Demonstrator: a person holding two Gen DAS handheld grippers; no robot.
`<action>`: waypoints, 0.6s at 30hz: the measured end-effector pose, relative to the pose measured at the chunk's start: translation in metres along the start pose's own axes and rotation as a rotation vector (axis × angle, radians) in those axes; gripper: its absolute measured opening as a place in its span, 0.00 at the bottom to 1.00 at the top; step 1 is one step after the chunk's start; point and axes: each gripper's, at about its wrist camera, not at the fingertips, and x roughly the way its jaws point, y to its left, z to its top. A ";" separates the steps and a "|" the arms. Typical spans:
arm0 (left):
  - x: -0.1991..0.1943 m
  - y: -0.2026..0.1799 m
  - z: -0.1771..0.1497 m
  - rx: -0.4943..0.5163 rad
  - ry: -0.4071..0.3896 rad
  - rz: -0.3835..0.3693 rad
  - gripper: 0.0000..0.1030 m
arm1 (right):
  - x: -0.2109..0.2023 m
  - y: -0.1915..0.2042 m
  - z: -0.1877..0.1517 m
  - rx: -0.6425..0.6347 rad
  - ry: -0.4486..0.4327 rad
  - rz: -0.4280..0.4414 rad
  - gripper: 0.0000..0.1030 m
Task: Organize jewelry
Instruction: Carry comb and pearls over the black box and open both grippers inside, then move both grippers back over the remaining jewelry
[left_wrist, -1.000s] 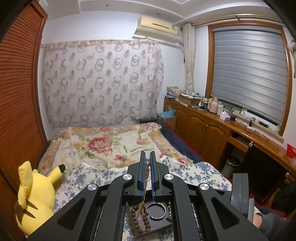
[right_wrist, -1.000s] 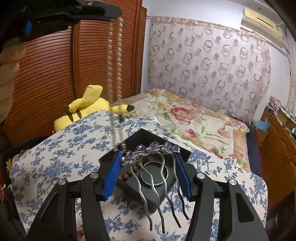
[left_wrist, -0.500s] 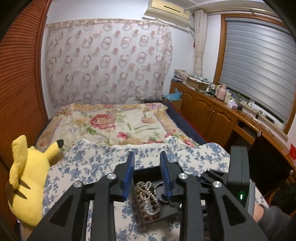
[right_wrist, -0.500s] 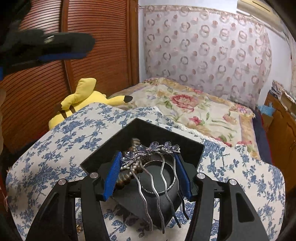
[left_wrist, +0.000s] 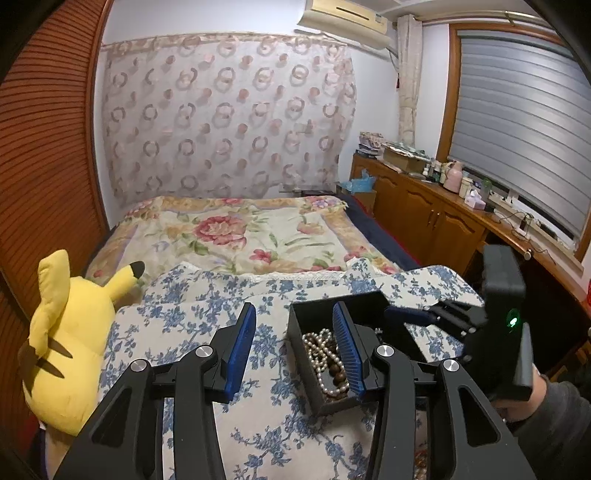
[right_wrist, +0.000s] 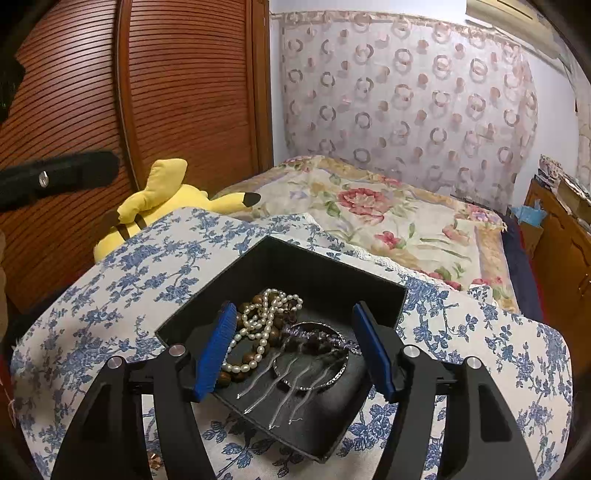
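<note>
**Dropping the last pieces into the box**

I am finishing two drops at once. My left hand-held gripper (left_wrist: 291, 345) is hanging just over the left edge of the black box (right_wrist: 321, 273), and its jaws have just been opening, with nothing between them now; the pearl necklace (right_wrist: 258, 328) is lying loose inside the box. My right hand-held gripper (right_wrist: 295, 347) is standing over the near part of the box, and its jaws have just been opening too. The hair comb (right_wrist: 306, 343) is lying between them but clear of both pads, with its prongs pointing toward me and looking blurred, so I judge it is only now settling.

The box is sitting on the blue-flowered cloth (right_wrist: 129, 266) covering the surface at the foot of the bed (right_wrist: 369, 214).

Counting inside the box, I am seeing one pearl necklace, one string of brown wooden beads (right_wrist: 243, 369), one sparkly bangle (right_wrist: 332, 373) under the comb, and one hair comb. One yellow plush toy (right_wrist: 162, 199) is lying beyond the cloth.

Next, I judge I should be lifting both grippers straight up and clear, then looking for pieces outside the box; something small and coppery is showing at the cloth's near edge, too unclear to name.
</note>
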 end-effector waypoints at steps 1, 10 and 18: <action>-0.001 0.001 -0.002 0.001 0.001 0.003 0.42 | -0.003 0.000 0.000 0.000 -0.006 0.004 0.65; -0.011 0.002 -0.030 0.024 0.027 0.015 0.69 | -0.050 0.011 -0.008 -0.001 -0.063 0.006 0.65; -0.022 -0.005 -0.064 0.039 0.054 -0.006 0.86 | -0.091 0.019 -0.037 0.011 -0.053 0.012 0.65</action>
